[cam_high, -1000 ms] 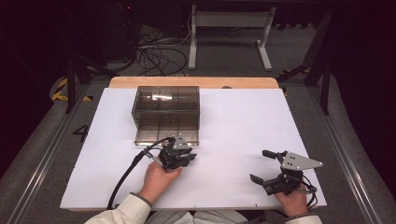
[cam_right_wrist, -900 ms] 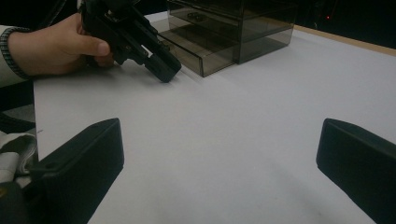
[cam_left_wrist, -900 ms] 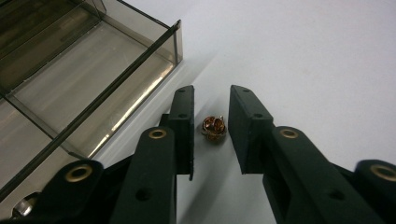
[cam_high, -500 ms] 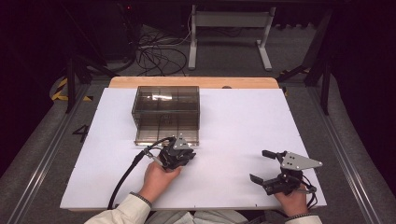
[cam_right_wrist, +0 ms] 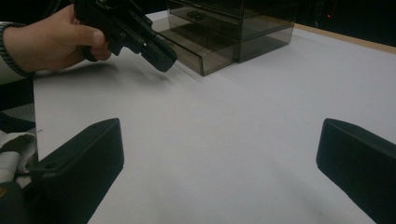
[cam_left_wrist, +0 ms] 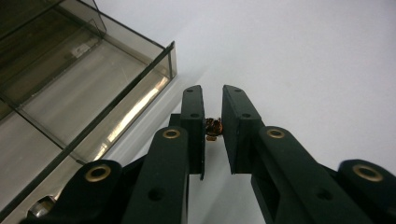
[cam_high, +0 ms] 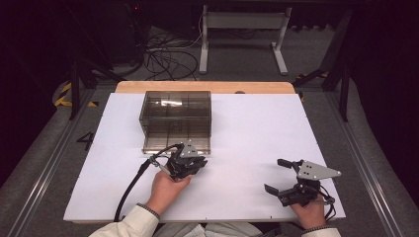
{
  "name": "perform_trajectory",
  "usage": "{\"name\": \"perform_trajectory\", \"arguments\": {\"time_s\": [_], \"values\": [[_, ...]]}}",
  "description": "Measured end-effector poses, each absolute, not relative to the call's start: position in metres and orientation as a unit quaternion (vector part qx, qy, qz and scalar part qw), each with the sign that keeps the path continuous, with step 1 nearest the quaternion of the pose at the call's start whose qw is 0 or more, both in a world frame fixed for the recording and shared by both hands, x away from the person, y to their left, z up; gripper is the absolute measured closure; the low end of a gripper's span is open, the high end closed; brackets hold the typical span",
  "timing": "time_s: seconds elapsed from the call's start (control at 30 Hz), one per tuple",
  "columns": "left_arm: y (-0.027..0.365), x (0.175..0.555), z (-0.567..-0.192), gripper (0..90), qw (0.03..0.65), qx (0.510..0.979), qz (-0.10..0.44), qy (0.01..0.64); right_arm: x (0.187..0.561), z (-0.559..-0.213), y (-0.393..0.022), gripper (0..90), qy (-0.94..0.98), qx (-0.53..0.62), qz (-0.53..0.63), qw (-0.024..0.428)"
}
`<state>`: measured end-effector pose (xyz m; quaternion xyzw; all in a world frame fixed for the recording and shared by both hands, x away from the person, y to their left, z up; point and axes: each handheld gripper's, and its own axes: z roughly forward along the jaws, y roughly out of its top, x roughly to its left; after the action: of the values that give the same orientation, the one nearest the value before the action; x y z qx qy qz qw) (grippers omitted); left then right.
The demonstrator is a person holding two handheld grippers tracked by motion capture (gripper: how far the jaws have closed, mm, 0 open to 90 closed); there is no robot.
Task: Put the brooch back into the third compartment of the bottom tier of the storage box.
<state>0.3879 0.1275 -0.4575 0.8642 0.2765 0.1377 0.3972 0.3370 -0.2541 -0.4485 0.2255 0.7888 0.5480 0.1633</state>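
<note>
A smoky transparent drawer box (cam_high: 175, 106) stands at the back of the white table sheet (cam_high: 247, 128), its lowest drawer (cam_high: 173, 140) pulled out toward me. Just in front of that drawer's right corner, my left gripper (cam_high: 200, 162) is tilted down at the table. In the left gripper view its jaws (cam_left_wrist: 212, 93) are shut on a small reddish-brown object (cam_left_wrist: 213, 128), with the open drawer (cam_left_wrist: 84, 88) to their left. My right gripper (cam_high: 273, 175) rests near the front right of the sheet, jaws wide open with nothing between them (cam_right_wrist: 219, 154).
The wooden table edge (cam_high: 207, 87) runs behind the box. Beyond it, a metal stand (cam_high: 242, 29) and loose cables (cam_high: 168, 54) lie on the dark floor. In the right gripper view the left hand (cam_right_wrist: 51, 39) holds its gripper (cam_right_wrist: 161, 53) near the drawer box (cam_right_wrist: 224, 28).
</note>
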Motion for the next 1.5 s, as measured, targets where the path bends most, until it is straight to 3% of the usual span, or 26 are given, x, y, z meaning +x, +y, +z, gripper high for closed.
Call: {"name": "perform_trajectory", "arguments": {"time_s": [1.5], "values": [[0.150, 0.380, -0.420, 79.9, 0.505, 0.802, 0.163, 0.274, 0.337, -0.449, -0.253, 1.3, 0.790, 0.225, 0.547, 0.163]]}}
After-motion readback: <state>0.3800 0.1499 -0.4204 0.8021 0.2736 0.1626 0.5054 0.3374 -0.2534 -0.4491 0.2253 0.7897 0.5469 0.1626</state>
